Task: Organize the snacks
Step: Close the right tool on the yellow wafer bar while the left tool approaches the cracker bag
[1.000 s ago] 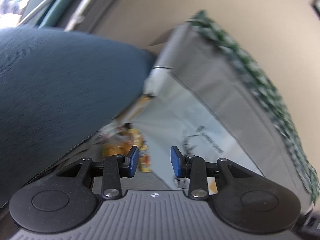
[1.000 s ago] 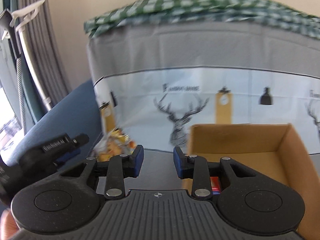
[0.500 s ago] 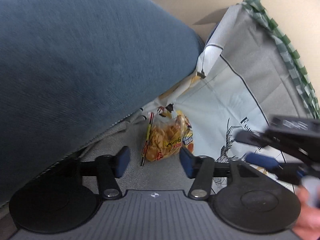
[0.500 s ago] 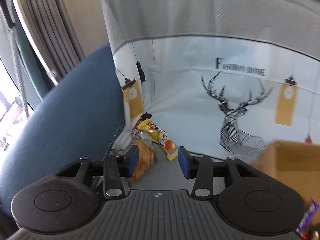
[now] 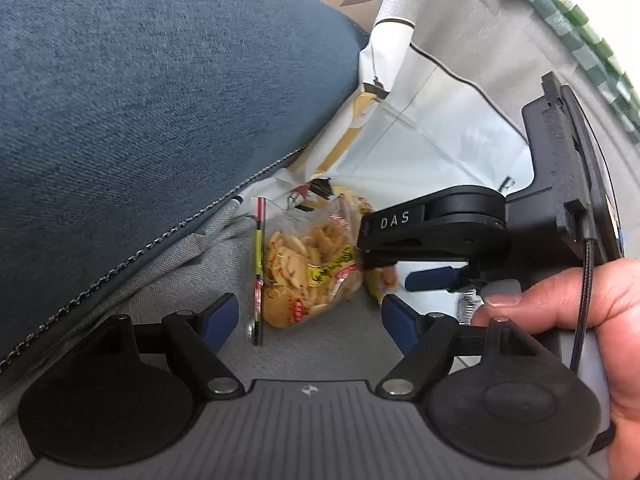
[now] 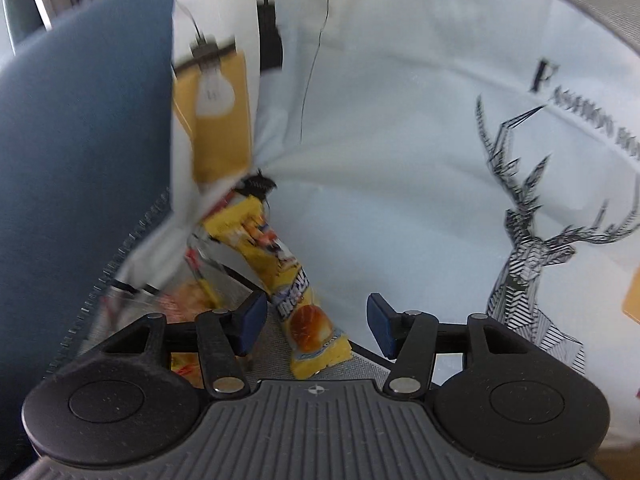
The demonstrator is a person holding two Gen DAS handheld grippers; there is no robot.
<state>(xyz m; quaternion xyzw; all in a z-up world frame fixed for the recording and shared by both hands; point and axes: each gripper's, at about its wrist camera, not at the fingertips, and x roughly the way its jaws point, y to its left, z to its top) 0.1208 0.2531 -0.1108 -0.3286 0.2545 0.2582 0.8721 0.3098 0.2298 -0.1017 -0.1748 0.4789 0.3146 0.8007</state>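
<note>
A clear bag of golden crackers (image 5: 308, 272) lies on the grey seat in the corner between the blue cushion and the printed pillow. My left gripper (image 5: 310, 320) is open just in front of it, fingers either side, not touching. A yellow snack packet (image 6: 280, 272) with an orange picture leans against the pillow; the cracker bag (image 6: 188, 300) lies to its left. My right gripper (image 6: 314, 320) is open with the packet's lower end between its fingers. The right gripper also shows in the left wrist view (image 5: 432, 280), held by a hand.
A large blue cushion (image 5: 140, 100) fills the left. A white pillow with a deer print (image 6: 520, 220) stands behind and to the right. A thin red and yellow stick (image 5: 259, 264) lies left of the cracker bag. Grey seat fabric (image 5: 312, 356) lies below.
Both grippers have moved closer to the snacks in the corner and opened wider. The right gripper has come down around the yellow packet; the cardboard box has left its view.
</note>
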